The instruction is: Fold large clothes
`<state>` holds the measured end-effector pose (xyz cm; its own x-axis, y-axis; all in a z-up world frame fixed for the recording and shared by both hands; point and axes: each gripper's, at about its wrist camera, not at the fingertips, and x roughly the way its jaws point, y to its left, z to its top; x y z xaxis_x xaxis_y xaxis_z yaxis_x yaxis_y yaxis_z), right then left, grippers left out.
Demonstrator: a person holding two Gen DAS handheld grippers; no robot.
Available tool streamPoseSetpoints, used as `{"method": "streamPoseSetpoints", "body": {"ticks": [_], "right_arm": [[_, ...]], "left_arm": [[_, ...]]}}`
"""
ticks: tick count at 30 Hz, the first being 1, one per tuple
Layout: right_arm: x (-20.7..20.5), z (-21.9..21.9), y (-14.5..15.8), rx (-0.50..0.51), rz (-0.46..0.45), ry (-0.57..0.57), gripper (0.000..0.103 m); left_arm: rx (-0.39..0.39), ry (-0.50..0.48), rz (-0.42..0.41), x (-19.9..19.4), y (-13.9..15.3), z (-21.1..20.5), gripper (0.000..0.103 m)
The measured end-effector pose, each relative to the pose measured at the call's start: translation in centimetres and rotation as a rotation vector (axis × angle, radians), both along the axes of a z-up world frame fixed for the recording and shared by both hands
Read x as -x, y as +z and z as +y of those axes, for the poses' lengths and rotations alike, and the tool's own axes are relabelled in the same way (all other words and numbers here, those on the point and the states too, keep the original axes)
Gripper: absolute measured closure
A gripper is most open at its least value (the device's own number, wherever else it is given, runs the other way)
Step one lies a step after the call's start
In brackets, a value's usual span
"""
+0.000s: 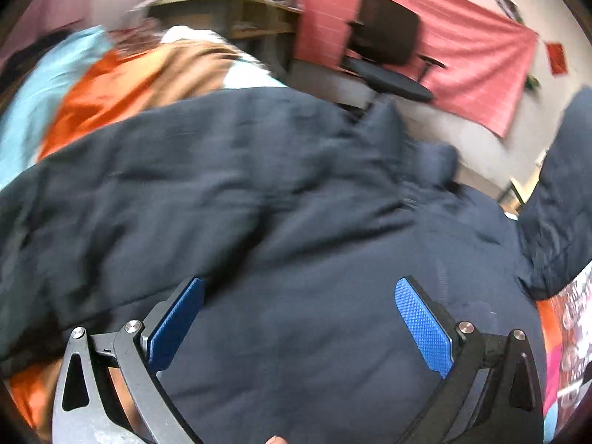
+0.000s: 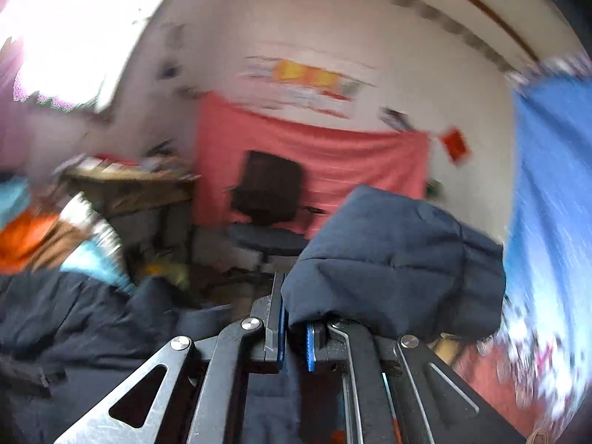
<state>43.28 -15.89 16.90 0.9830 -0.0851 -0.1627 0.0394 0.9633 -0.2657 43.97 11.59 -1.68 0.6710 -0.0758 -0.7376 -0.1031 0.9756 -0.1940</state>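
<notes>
1. The right gripper (image 2: pixel 294 327) has its jaws pinched narrow on a lifted fold of the dark navy padded jacket (image 1: pixel 281 199); seen from the right wrist, that fold (image 2: pixel 396 259) bulges up and over the right finger, well above the rest of the garment.
2. The left gripper (image 1: pixel 299 318) hangs just over the jacket's broad middle with its jaws spread wide and nothing between the blue pads (image 1: pixel 421 327).
3. To do this step well, I would carry the raised fold across in one low arc and lay it flat onto the body of the jacket, not drop it in a heap.
4. The left gripper is best used to pin or take the opposite edge, so the thick padding does not slide as the fold comes over.
5. Padded cloth springs back; a press along the crease after laying it down would likely help.
6. The jacket lies across a surface covered by an orange and brown striped cloth (image 1: pixel 122 85), with a light blue fabric (image 1: pixel 26 100) at its far left edge; both views are motion-blurred, so I cannot tell whether this is a bed or a table.
7. Beyond it stand a black office chair (image 1: pixel 384 44), a pink cloth hung on the wall (image 1: pixel 470 63), and a cluttered wooden desk (image 2: pixel 129 188).
</notes>
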Motion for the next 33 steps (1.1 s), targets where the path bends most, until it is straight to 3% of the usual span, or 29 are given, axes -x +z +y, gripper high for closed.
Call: {"method": "streamPoseSetpoints", "body": {"ticks": [3,7,13,15,17,18,20,25,30,33], "right_arm": [[-1.5,6.3,-2.9,0.107,0.090,0.109,0.095],[-4.0,12.8,-7.7,0.203,0.258,0.194,0.094],[-5.9,17.4,-15.4,0.291,0.530,0.260,0.090],[-6.2,18.3,-17.1,0.305,0.587,0.292,0.081],[-6.2,18.5,-18.1,0.297,0.632,0.341,0.063],[-6.0,18.1,-18.1,0.290,0.642,0.358,0.057],[-5.8,17.2,-17.6,0.238,0.653,0.404,0.028],[-4.4,11.5,-15.2,0.136,0.556,0.378,0.026],[-7.1,3.0,-13.8,-0.034,0.508,0.223,0.026],[-10.4,-2.5,-15.0,-0.172,0.555,0.123,0.026]], "left_arm": [[-0.037,0.088,-0.049,2.2,0.8,2.8,0.001],[-0.085,0.132,-0.076,3.6,1.3,5.0,0.001],[-0.058,0.147,-0.112,4.4,0.9,6.3,0.001],[-0.040,0.132,-0.132,4.3,0.8,6.1,0.001],[-0.009,0.108,-0.160,4.2,1.0,5.6,0.001],[0.003,0.094,-0.169,3.7,1.0,5.2,0.001],[0.010,0.062,-0.168,2.9,0.9,4.1,0.001],[-0.017,-0.014,-0.130,0.0,-0.4,0.8,0.001],[-0.191,-0.069,-0.083,-1.8,-2.8,-3.6,0.001],[-0.253,-0.095,-0.058,-2.6,-4.2,-5.0,0.001]]}}
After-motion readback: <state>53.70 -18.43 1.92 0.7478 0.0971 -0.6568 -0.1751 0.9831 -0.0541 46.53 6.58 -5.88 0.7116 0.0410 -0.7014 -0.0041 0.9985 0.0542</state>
